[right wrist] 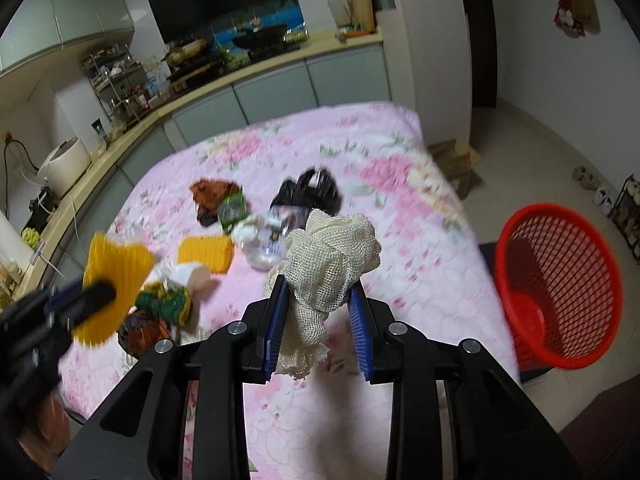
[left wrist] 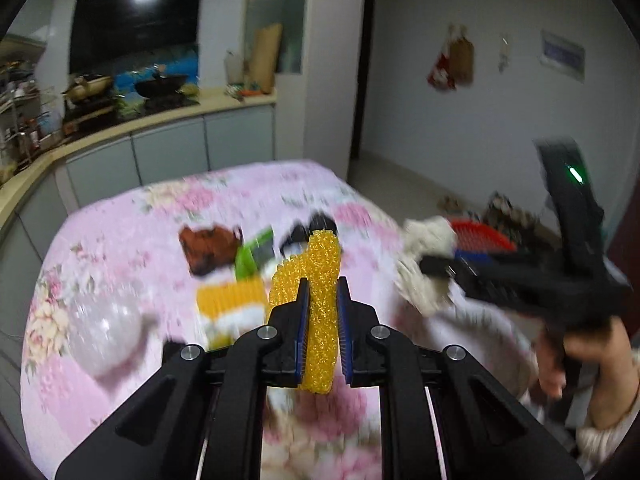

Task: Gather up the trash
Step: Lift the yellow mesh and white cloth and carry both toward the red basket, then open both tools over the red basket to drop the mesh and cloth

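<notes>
My left gripper (left wrist: 323, 284) is shut on a yellow mesh scrubber (left wrist: 320, 256), lifted above the pink floral table (left wrist: 120, 240). In the right wrist view that left gripper (right wrist: 100, 292) shows blurred at the left edge with the yellow mesh (right wrist: 116, 268) in it. My right gripper (right wrist: 319, 282) is shut on a cream net cloth (right wrist: 332, 248), also held off the table (right wrist: 400, 184). A red mesh basket (right wrist: 560, 288) stands on the floor to the right of the table. More trash lies mid-table: a brown wrapper (right wrist: 212, 194), a green packet (right wrist: 232, 210), a black bag (right wrist: 308, 192) and a yellow sponge (right wrist: 206, 254).
A clear plastic piece (right wrist: 268, 248), a green and yellow scrubber (right wrist: 164, 300) and a dark orange wad (right wrist: 144, 332) lie near the table's front left. A kitchen counter (right wrist: 240, 76) runs behind the table. Shoes and a rack (right wrist: 628, 216) stand beyond the basket.
</notes>
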The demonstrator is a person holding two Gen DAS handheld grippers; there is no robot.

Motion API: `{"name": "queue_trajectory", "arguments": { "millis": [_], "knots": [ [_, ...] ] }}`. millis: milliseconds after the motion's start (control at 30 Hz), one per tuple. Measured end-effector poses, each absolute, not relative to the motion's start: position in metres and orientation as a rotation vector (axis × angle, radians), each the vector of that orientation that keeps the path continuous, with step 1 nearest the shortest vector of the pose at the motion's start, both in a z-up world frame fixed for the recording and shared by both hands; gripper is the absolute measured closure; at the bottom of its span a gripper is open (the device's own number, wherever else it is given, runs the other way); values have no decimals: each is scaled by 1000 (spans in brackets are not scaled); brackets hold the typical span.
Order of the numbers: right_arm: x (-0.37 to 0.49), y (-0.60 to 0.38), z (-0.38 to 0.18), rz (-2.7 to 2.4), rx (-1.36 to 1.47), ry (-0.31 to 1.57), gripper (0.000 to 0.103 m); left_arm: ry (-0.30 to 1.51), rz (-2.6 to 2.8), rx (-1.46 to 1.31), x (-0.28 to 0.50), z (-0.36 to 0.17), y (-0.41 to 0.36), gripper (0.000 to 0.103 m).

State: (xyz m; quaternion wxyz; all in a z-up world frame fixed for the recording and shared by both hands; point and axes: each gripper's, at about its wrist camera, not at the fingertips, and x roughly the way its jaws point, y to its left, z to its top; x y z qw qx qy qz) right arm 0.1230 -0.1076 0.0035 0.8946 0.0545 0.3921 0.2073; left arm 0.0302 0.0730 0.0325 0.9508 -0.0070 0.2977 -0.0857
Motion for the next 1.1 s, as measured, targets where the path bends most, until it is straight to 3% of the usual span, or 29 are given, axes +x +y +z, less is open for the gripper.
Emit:
{"name": "queue_trajectory", "arguments": {
  "millis": [467, 833, 1100],
  "knots": [
    [117, -151, 60, 379, 133, 620, 73, 513, -173, -75, 78, 81, 46, 91],
    [132, -227, 68, 162, 154, 602, 73, 547, -374, -39, 126, 83, -32, 91],
    [143, -290, 46, -7, 165, 666, 73, 661, -552, -35, 170, 54, -114, 91]
  ]
}}
